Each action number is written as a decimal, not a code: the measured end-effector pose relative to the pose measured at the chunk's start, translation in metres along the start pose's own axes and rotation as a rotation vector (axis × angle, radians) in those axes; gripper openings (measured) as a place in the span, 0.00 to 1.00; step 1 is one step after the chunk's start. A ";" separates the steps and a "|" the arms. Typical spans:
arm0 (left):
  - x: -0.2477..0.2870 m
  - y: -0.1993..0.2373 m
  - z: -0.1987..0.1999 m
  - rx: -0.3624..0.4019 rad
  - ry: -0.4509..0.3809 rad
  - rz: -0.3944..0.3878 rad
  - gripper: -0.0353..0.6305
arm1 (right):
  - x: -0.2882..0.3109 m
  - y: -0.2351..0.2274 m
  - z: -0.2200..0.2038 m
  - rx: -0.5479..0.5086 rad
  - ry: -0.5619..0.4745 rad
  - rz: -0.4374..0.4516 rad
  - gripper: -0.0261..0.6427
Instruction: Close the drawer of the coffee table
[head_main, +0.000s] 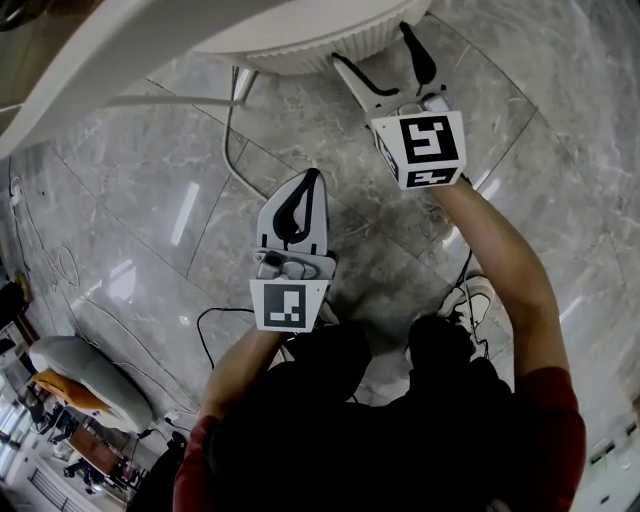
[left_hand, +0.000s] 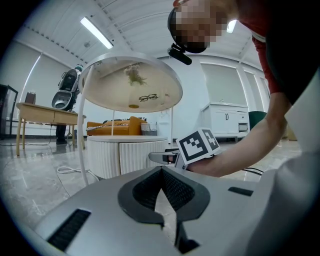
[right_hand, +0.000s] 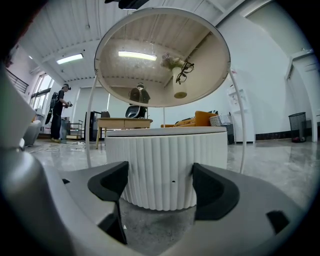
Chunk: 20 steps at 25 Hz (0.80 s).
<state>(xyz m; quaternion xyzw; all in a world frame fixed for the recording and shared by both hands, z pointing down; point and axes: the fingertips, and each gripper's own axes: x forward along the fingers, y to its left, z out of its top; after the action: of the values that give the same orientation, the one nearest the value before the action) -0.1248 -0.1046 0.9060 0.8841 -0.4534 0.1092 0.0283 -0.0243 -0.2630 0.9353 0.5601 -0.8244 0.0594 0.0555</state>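
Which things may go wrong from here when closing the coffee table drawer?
The open right gripper faces the ribbed base; a hard push may scratch it or shift the table.
A thin leg stands beside the base; the gripper might knock it.
The cable on the floor could catch a foot.

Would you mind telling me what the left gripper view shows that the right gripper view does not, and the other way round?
Only the left gripper view: the right gripper with its marker cube, the person's forearm, and the left gripper with its own jaws closed together, empty. Only the right gripper view: a standing person far left, and the right gripper's open jaws framing the table's base. Both: the coffee table's ribbed white base and round top.
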 end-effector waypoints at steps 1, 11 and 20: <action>0.000 0.001 0.000 -0.002 0.001 0.000 0.07 | 0.003 0.000 0.000 0.001 -0.002 -0.002 0.61; 0.001 0.006 0.001 -0.012 0.005 0.012 0.07 | 0.010 0.002 0.003 -0.003 -0.013 -0.001 0.61; 0.001 0.003 0.000 -0.013 0.007 0.000 0.07 | 0.009 0.003 0.004 -0.003 -0.013 0.006 0.62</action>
<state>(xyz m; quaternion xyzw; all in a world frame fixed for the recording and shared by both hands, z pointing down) -0.1267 -0.1074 0.9061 0.8835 -0.4541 0.1093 0.0359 -0.0308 -0.2711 0.9323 0.5580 -0.8265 0.0544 0.0507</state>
